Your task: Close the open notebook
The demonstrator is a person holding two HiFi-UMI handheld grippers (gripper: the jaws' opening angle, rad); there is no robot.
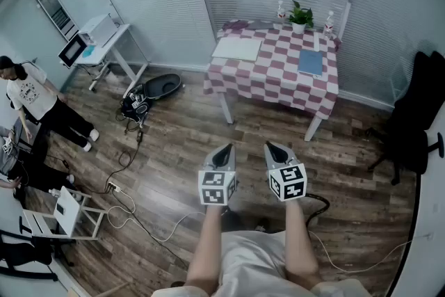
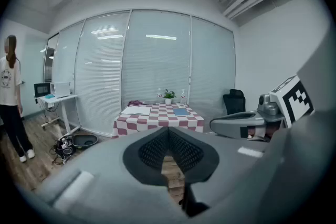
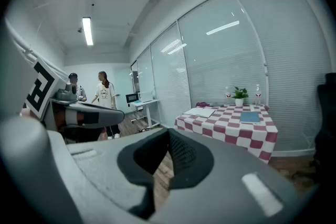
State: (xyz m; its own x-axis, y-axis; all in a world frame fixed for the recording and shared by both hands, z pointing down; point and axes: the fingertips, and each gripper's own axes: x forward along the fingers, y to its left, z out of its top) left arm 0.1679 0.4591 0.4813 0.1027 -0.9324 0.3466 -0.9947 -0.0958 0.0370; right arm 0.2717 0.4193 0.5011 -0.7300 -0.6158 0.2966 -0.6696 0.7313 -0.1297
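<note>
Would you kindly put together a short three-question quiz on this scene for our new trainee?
1. True or false: in the head view, the open notebook lies on the left part of the checked table.
2. What stands between the two bottles? A) potted plant B) lamp C) mug
3. Fill in: the left gripper and the right gripper both have their fingers ____, holding nothing.

Key: 1 true; 2 A; 3 shut.
</note>
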